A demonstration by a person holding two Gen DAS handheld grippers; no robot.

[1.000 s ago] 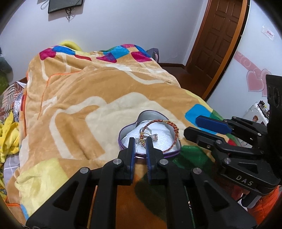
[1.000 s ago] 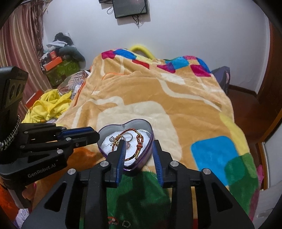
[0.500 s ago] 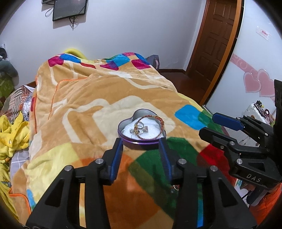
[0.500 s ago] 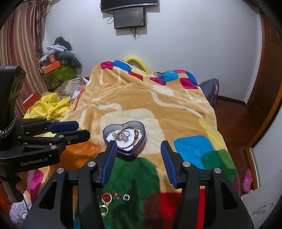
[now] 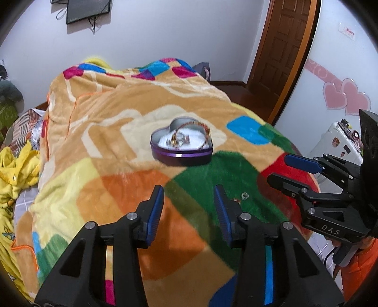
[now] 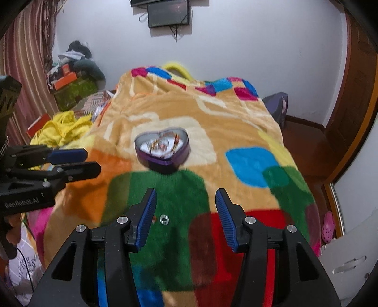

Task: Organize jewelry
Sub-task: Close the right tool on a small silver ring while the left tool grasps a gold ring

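Left tongs: I see my left tongs [image 5: 189,203] spread apart and holding nothing, above the orange and green patches at the near end of the blanket [image 5: 99,132].
Right tongs: my right tongs [image 6: 185,207] are also spread apart and hold nothing, over the green and red patches.
Tin: the purple heart-shaped tin [image 5: 181,147] sits on the bed, farther away than both tongs and well apart from them, where the cream pattern meets the green patch.
Inside the tin: I make out a red and gold bracelet [image 5: 200,127] on a white lining with some small silver pieces; the picture is too blurred for me to tell them apart.
Loose ring: a small silver ring [image 6: 164,219] lies on the green patch, near the blue pad of the right tongs' left finger [image 6: 146,217].
Room: a dark screen [image 6: 169,10] hangs on the far wall and yellow clothing [image 6: 62,126] lies to the left of the bed.
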